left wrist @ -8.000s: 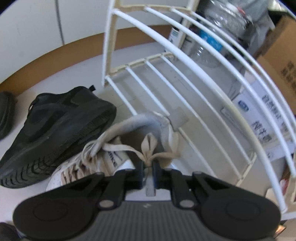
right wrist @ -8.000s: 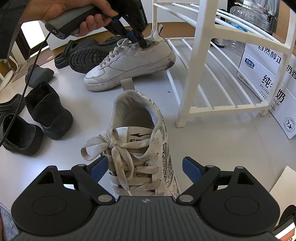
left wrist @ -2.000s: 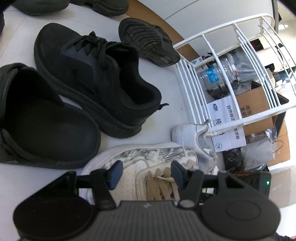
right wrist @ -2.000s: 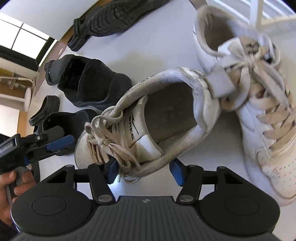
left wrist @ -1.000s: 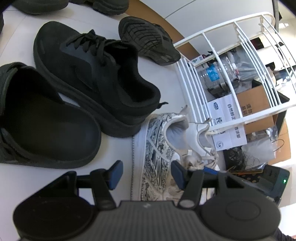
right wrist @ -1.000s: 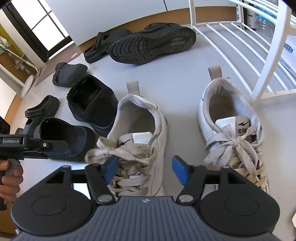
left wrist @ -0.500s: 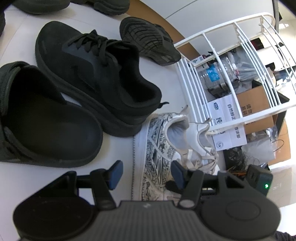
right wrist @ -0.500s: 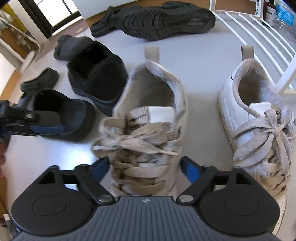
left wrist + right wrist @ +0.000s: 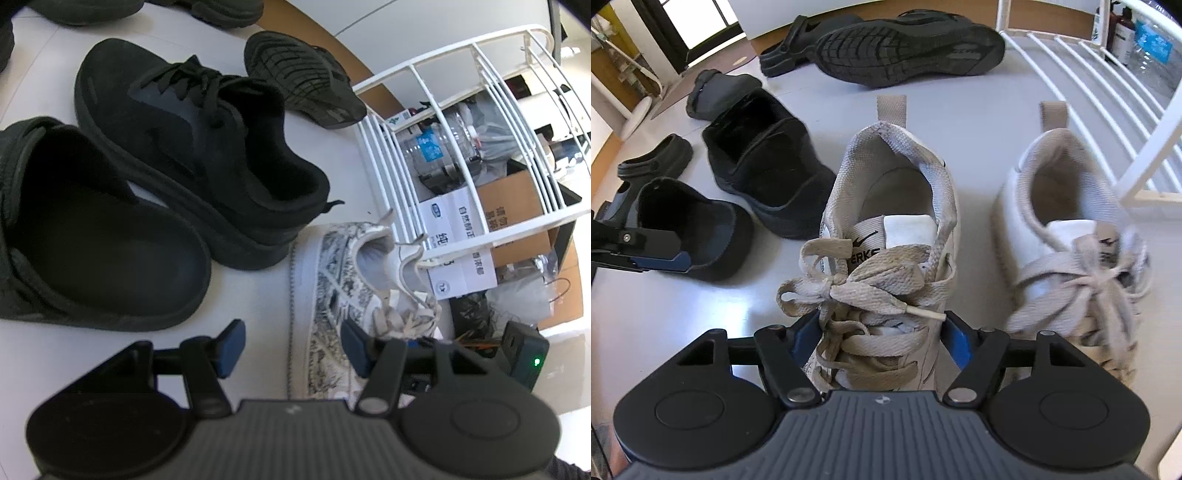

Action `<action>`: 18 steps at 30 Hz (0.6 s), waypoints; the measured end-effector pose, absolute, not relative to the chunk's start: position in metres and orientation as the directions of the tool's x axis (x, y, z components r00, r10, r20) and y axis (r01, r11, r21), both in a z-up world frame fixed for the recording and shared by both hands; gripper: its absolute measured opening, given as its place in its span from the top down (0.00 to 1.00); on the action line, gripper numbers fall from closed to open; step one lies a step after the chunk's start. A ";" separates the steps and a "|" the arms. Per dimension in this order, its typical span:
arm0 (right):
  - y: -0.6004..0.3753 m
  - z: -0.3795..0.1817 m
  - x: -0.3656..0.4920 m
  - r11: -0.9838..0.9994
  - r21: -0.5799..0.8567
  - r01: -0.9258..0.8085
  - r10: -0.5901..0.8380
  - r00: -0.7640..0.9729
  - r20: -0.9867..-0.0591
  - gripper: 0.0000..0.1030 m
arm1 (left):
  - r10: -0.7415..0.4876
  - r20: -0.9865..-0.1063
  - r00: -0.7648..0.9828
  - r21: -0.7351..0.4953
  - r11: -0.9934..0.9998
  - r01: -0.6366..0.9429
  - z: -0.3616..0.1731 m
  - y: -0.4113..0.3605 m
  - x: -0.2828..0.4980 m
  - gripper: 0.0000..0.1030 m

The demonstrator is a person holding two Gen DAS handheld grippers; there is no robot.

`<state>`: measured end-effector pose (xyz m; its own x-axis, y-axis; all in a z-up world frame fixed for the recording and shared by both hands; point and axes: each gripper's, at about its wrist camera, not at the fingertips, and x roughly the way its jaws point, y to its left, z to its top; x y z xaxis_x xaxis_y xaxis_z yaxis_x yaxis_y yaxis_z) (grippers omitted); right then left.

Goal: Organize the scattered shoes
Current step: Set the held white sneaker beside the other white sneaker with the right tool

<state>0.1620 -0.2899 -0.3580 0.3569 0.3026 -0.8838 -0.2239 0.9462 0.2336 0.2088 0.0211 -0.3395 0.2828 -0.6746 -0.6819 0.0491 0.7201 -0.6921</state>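
A white sneaker (image 9: 890, 221) with beige laces stands heel-away on the pale floor. My right gripper (image 9: 882, 336) straddles its laced midfoot. Its jaws are closing, and the blue pads (image 9: 955, 341) lie against both sides of the shoe. Its mate (image 9: 1067, 236) stands just to the right, slightly blurred. From the left wrist the same sneaker (image 9: 332, 295) shows a grey printed side. My left gripper (image 9: 291, 349) hovers open beside it with nothing held. The right gripper's black body (image 9: 524, 354) sits beyond that shoe.
A black sneaker (image 9: 192, 147) and a black clog (image 9: 92, 236) lie left of the white pair. An overturned black sneaker (image 9: 908, 48) and another clog (image 9: 786, 48) lie farther off. A white wire rack (image 9: 1108, 92) stands at the right, with boxes and bottles (image 9: 443, 147) behind it.
The right gripper has come in closer over the sneaker's laces, and its jaws have narrowed from wide apart to the shoe's sides. The left gripper has stayed put.
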 end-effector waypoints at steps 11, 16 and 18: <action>-0.313 -0.354 0.167 0.960 0.145 -0.241 0.231 0.379 -0.896 0.32 | -0.633 -0.696 0.339 -0.665 0.746 0.028 -0.335 0.045 0.214 0.42; -0.320 -0.353 0.169 0.967 0.115 -0.228 0.200 0.393 -0.898 0.32 | -0.611 -0.711 0.349 -0.650 0.760 0.004 -0.338 0.061 0.207 0.42; -0.321 -0.353 0.170 0.967 0.116 -0.226 0.199 0.394 -0.897 0.32 | -0.600 -0.719 0.352 -0.643 0.766 -0.007 -0.339 0.069 0.202 0.42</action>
<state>0.1695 -0.3214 -0.3533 0.3936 0.1993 -0.8974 -0.2262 0.9672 0.1156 0.2024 0.0691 -0.3387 0.3515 -0.6001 -0.7185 -0.0069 0.7658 -0.6430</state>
